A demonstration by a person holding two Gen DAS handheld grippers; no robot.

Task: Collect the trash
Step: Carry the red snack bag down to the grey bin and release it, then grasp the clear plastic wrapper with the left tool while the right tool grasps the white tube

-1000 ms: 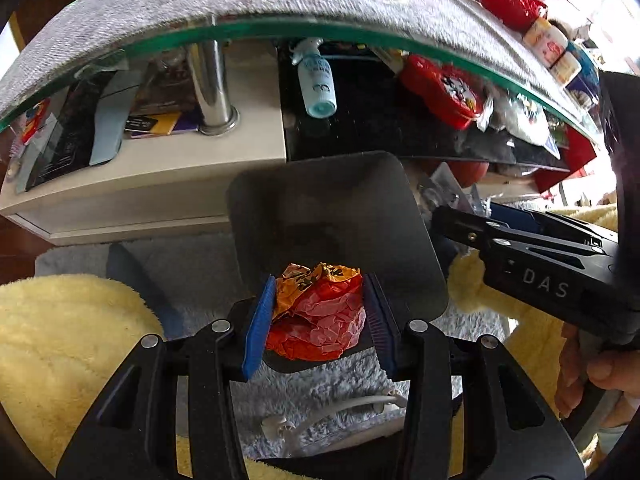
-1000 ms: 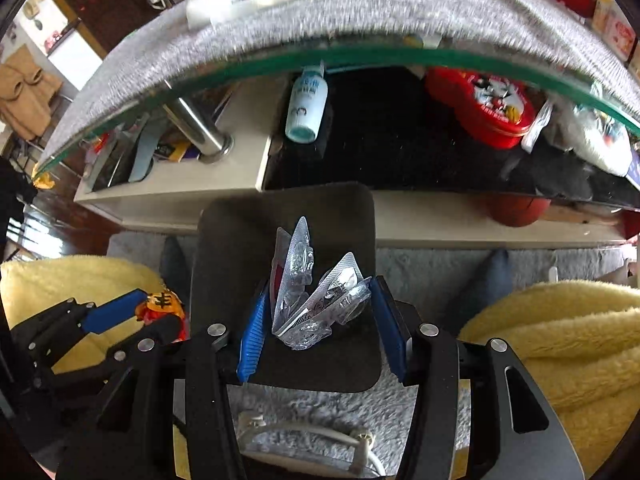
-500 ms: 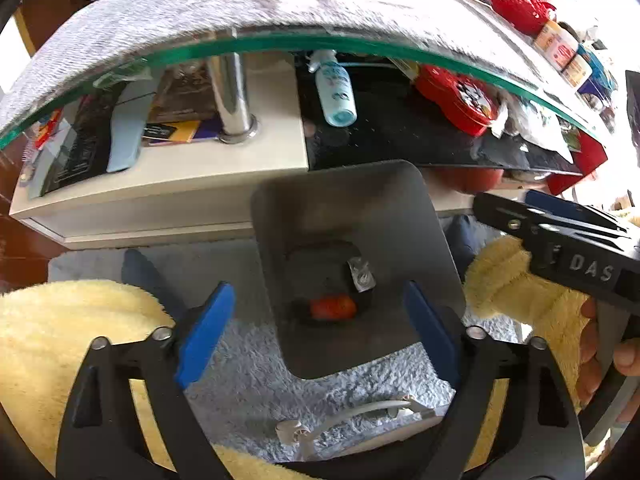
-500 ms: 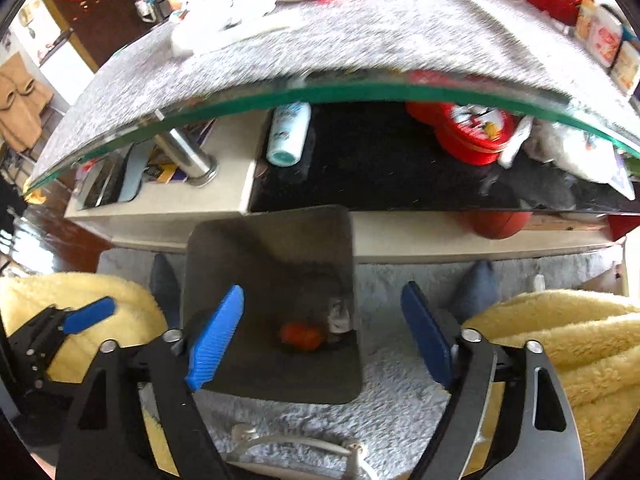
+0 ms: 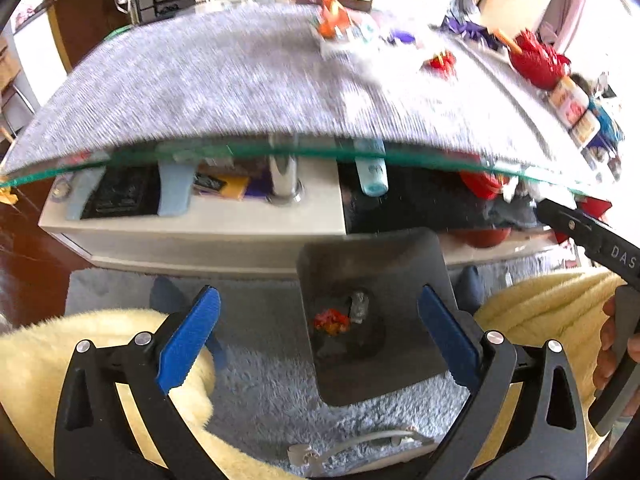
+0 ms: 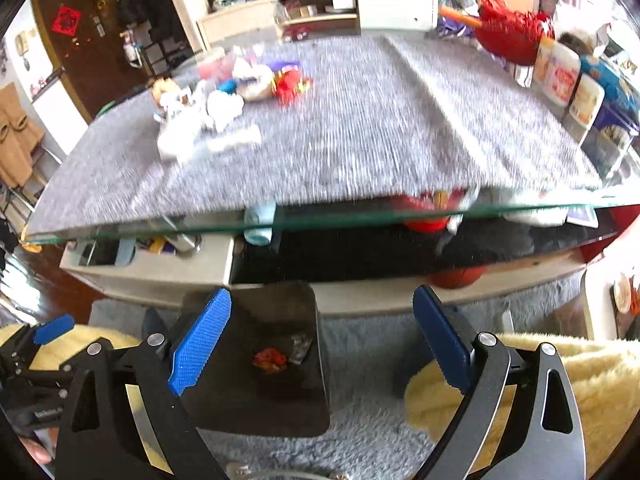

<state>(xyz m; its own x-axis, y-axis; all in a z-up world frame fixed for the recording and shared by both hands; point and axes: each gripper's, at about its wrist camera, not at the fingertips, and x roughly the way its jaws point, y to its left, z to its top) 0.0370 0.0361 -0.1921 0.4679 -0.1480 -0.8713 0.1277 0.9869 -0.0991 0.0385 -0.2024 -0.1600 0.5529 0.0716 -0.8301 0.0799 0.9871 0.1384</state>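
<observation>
Now empty, both jaws wide.

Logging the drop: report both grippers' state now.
Left gripper: open, empty, jaws just opened.
Right gripper: open, empty, jaws just opened.

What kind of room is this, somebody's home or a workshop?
Most likely a lived-in living room. A glass-topped coffee table under a grey cloth stands on a shaggy grey rug, with a long white low cabinet by the far wall. A dark square bin sits on the rug.
</observation>
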